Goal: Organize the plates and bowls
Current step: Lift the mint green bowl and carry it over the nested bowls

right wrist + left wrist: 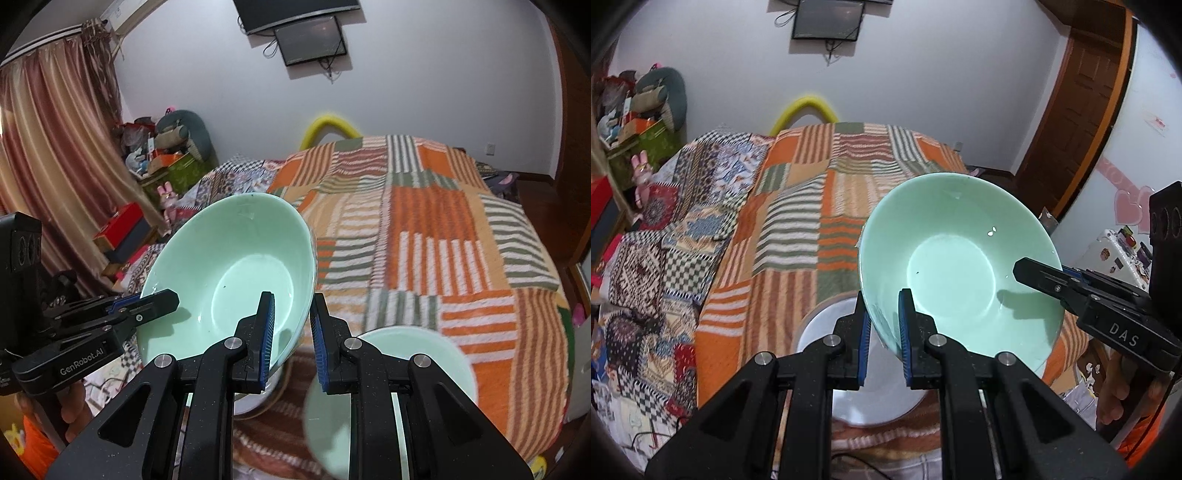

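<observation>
The scene is viewed steeply downward and close-up from each gripper's wrist along its fingers, and the tilted green bowl (960, 266) (229, 273) and the striped blanket (812, 206) (443, 236) are shared by both.

The held bowl (960, 266) hangs tilted above the bed (820, 192), its rim pinched on two sides: the left gripper (884, 332) at the rim's near edge in the left wrist view, the right gripper (293, 332) at the opposite edge. Below this bowl, a plate (864, 387) lies on the bed. To the right of the held bowl in the right wrist view, a second bowl (391, 391) sits on the bed. Behind the bed, a screen (827, 18) hangs on the wall.
</observation>
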{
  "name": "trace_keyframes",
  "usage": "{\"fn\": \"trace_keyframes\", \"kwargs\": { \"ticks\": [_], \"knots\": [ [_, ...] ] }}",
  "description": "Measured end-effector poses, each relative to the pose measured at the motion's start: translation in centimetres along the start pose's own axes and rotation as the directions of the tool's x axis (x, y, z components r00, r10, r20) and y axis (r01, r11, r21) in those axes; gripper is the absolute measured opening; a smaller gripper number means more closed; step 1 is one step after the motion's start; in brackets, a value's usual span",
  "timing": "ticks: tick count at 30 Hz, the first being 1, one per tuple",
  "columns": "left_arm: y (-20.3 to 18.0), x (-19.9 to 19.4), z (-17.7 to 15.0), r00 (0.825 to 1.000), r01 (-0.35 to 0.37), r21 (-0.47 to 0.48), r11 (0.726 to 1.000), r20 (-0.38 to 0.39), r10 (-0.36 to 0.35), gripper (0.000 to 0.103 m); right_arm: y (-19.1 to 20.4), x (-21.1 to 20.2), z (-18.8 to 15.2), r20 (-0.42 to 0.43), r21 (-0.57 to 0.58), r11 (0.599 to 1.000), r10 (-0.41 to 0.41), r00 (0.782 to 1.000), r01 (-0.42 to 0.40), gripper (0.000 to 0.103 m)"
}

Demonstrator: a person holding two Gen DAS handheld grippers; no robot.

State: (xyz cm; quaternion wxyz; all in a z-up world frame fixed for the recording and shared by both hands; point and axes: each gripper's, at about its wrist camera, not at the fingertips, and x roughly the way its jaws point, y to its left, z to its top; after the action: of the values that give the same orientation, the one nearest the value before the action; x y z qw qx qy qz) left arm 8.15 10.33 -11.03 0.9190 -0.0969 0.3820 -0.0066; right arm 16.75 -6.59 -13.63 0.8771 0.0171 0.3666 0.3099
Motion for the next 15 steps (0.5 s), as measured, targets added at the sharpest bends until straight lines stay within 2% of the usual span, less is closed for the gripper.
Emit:
{"fn": "trace_keyframes", "kwargs": {
  "ticks": [15],
  "knots": [
    [5.1,2.9,-4.7,0.991,-0.051,-0.085,0.995,-0.128,0.04,0.013,2.8,4.8,-3.4,-0.147,0.004,0.999,0.033,0.989,-0.033,0.018]
  ]
}}
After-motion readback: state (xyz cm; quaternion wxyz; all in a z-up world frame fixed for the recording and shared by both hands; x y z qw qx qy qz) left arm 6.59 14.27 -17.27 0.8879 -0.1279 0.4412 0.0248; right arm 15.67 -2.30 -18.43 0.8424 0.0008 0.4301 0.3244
